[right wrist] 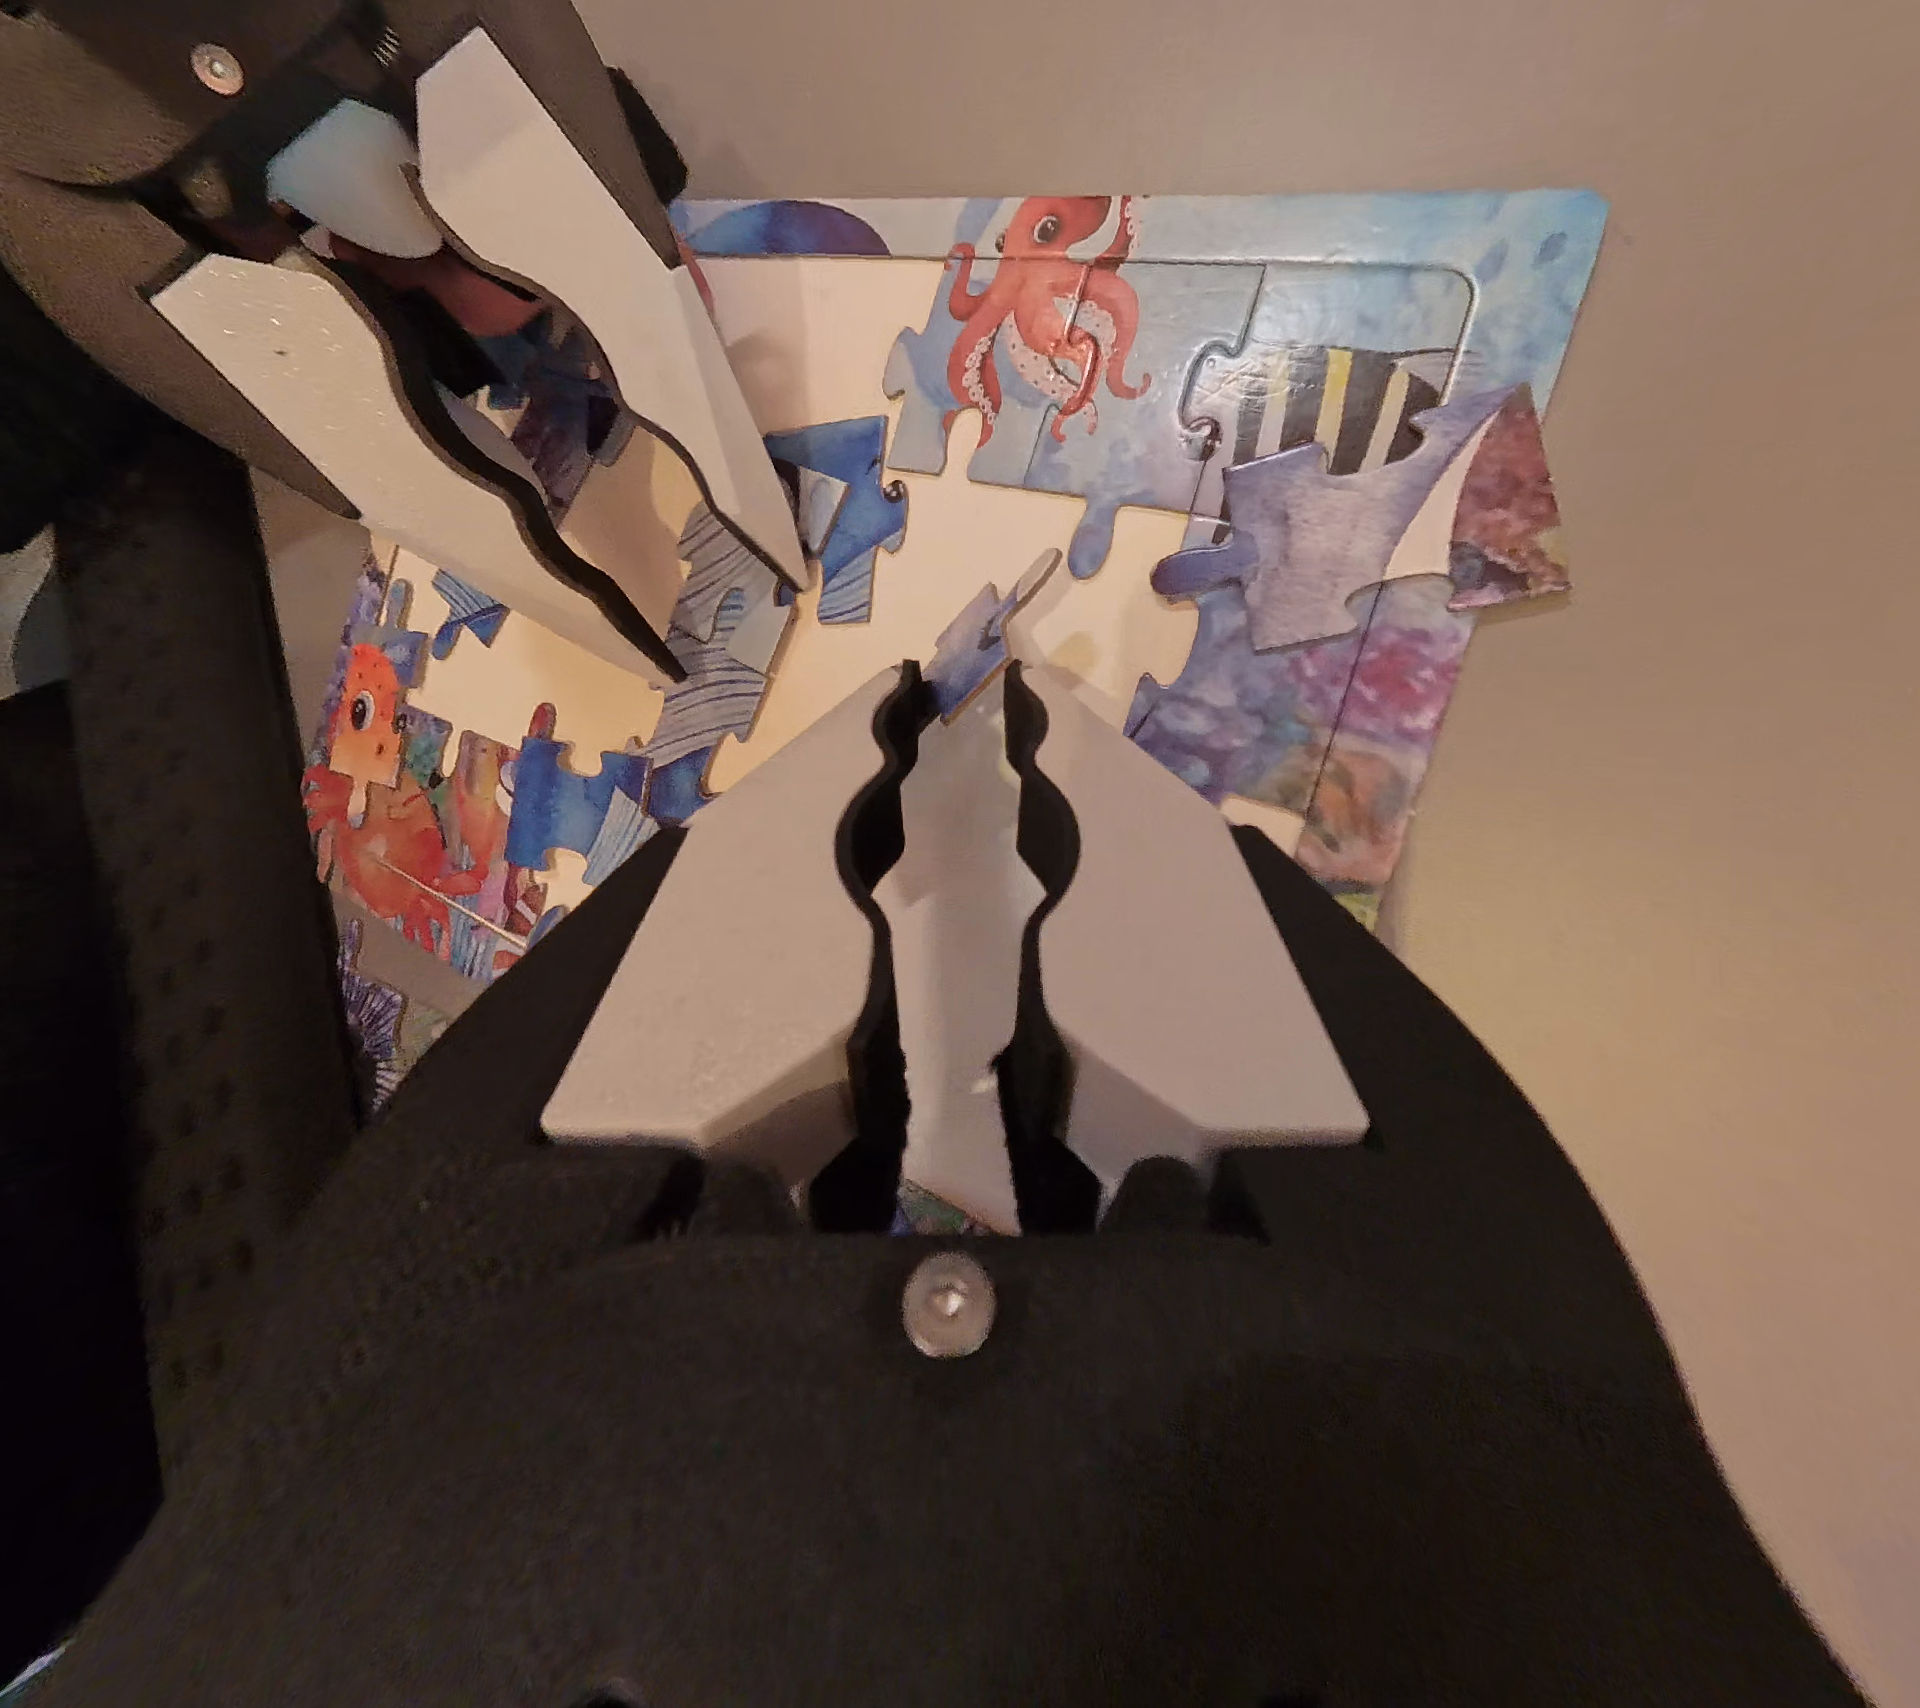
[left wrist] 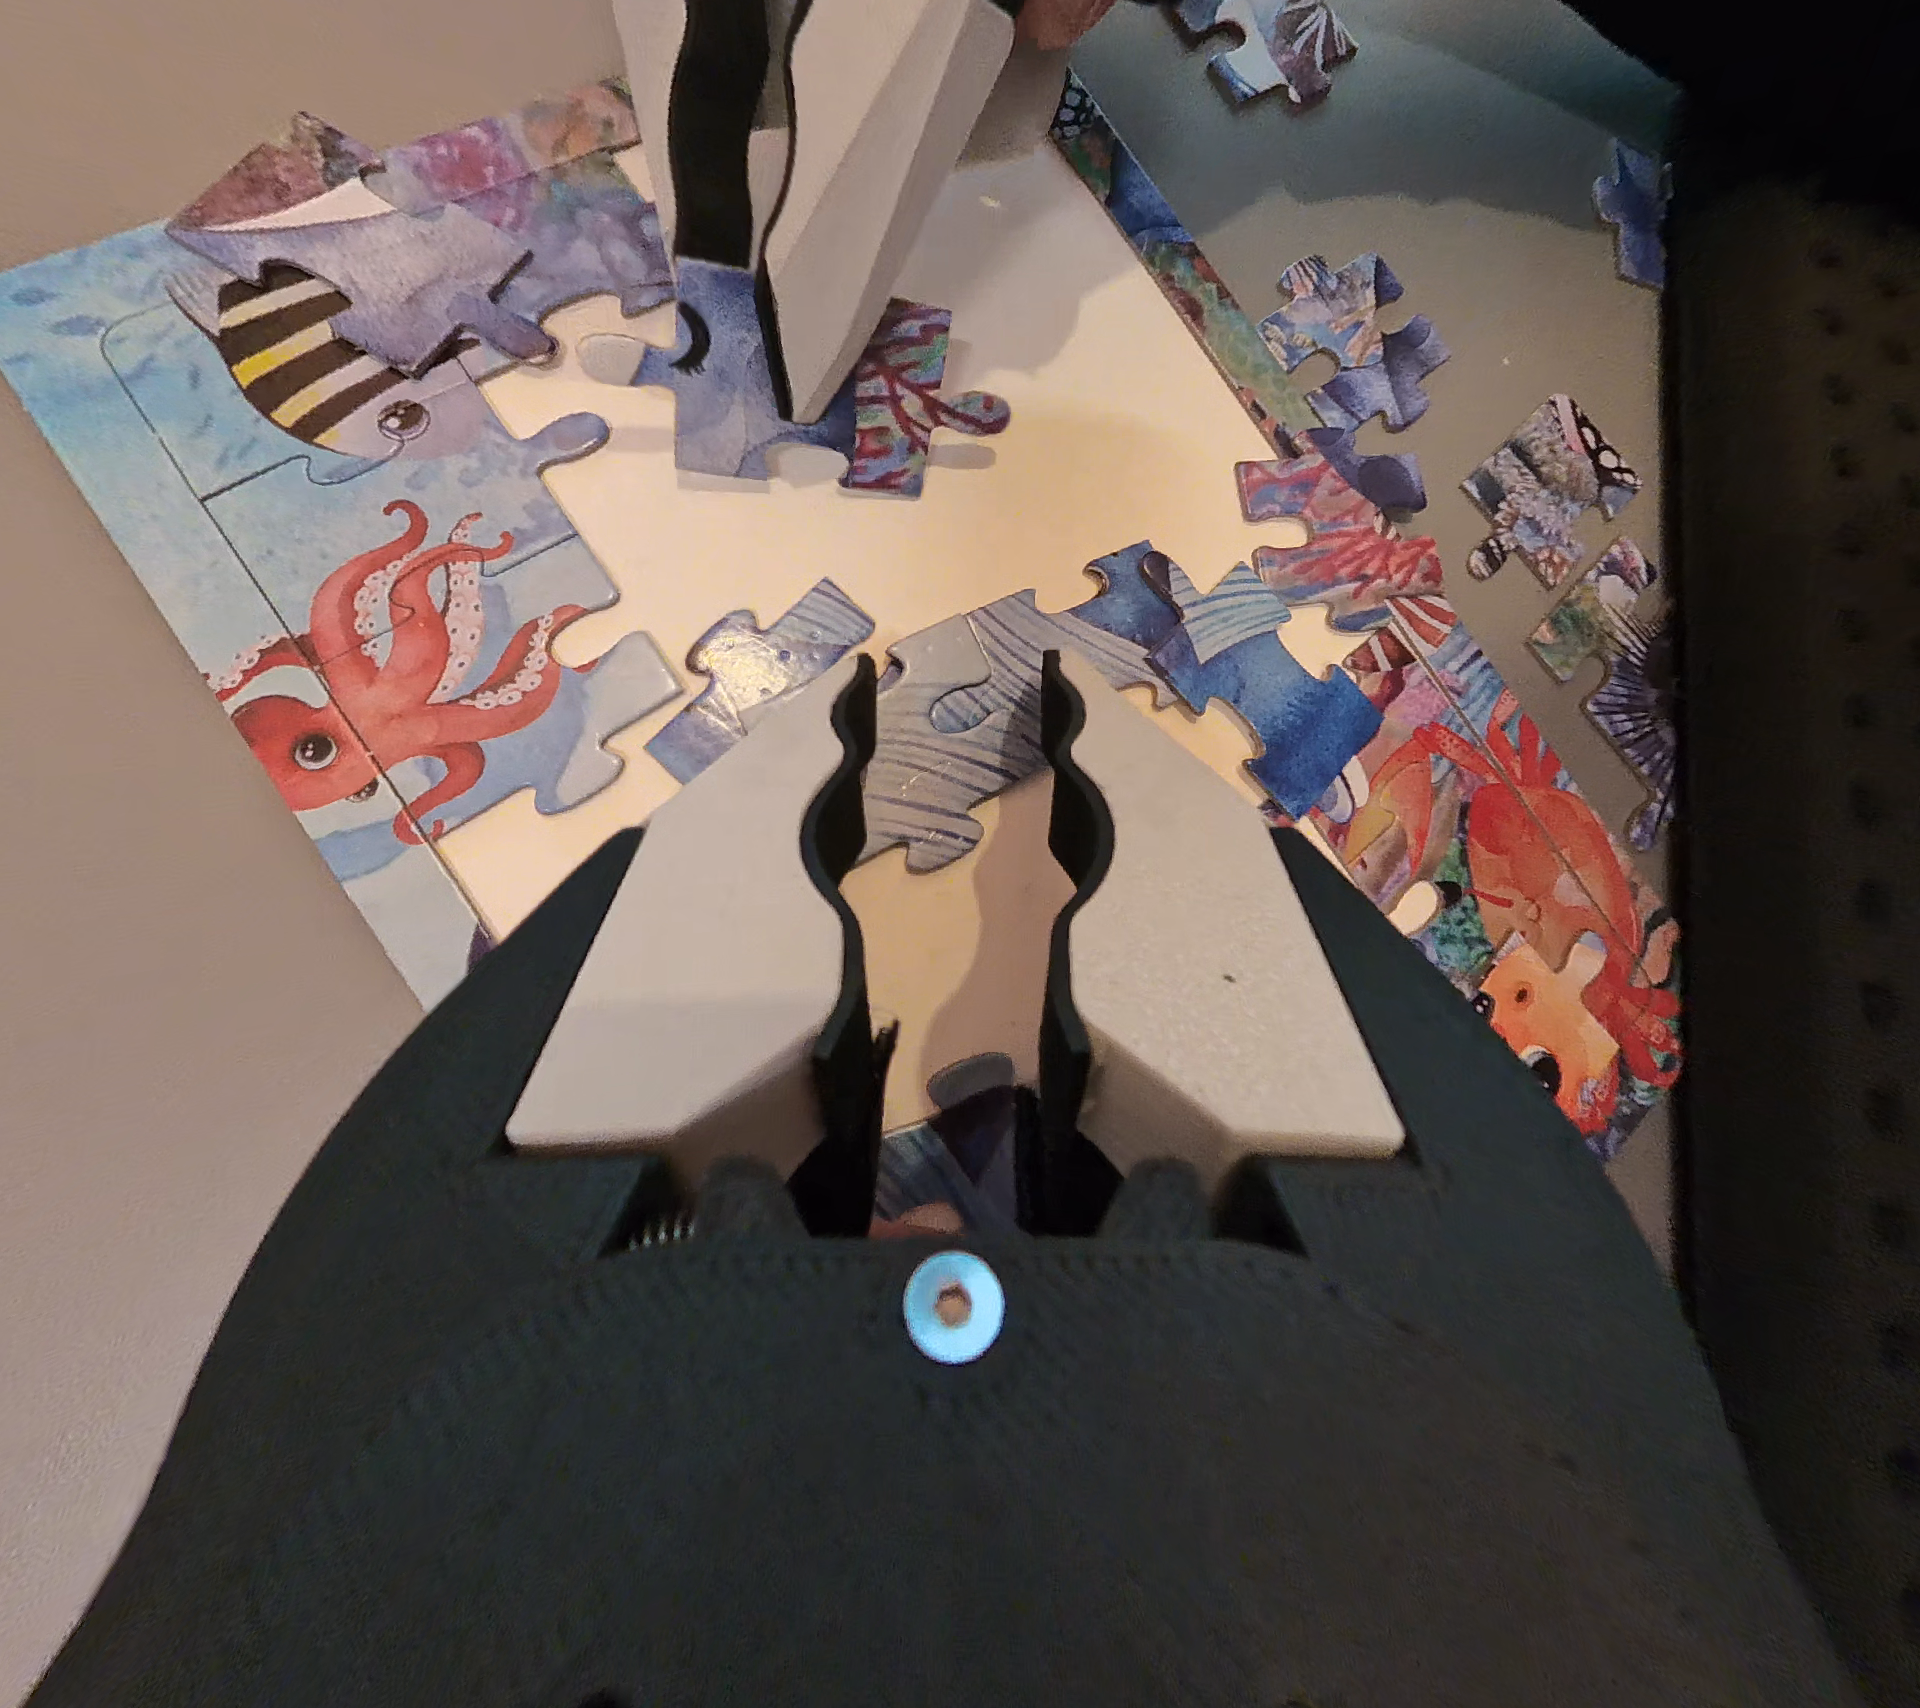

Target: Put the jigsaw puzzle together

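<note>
Puzzle roughly half assembled, by my estimate. The cardboard jigsaw tray with a printed sea-life border lies flat on the beige surface. Seated: the red-octopus and striped-fish pieces along one side, the orange-crab section on the other. The cream centre of the tray is bare.

Right gripper: fingers pinch a blue-and-coral piece, held tilted over the bare centre, not yet seated. Left gripper: fingers spread apart, gripping nothing, hovering over a loose blue striped piece.

A purple piece lies askew on the fish. Several loose pieces wait beside the tray.

No legible brand, label or writing.
</note>
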A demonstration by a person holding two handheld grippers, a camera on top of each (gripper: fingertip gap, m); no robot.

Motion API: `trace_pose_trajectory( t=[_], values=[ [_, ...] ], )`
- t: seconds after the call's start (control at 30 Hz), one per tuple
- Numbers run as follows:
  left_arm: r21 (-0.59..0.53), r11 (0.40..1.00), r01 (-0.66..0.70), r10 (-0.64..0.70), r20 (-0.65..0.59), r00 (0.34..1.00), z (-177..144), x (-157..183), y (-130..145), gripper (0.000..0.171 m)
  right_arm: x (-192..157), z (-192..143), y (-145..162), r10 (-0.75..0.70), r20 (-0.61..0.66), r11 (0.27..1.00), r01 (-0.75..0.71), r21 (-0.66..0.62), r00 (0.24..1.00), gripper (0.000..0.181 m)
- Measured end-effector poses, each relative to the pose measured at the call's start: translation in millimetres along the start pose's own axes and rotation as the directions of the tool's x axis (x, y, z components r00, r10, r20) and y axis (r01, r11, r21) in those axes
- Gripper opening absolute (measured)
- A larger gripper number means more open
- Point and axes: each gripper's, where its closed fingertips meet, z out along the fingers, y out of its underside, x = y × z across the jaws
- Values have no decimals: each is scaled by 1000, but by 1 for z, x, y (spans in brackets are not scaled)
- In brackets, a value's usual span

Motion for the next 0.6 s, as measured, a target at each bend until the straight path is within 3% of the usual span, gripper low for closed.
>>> trace_pose_trajectory(
  t=[0.33, 0.6],
  values=[
    [-81, 996, -38, 39, 18, 999, -7, 3, 13, 11, 7, -5, -5, -25, -62, 1000, 26, 18, 998, 26],
    [-126, 990, -65, 67, 8, 998, -17, 5, 23, 8, 10, -10, -10, -21, -83, 998, 25, 54, 996, 25]
  ],
)
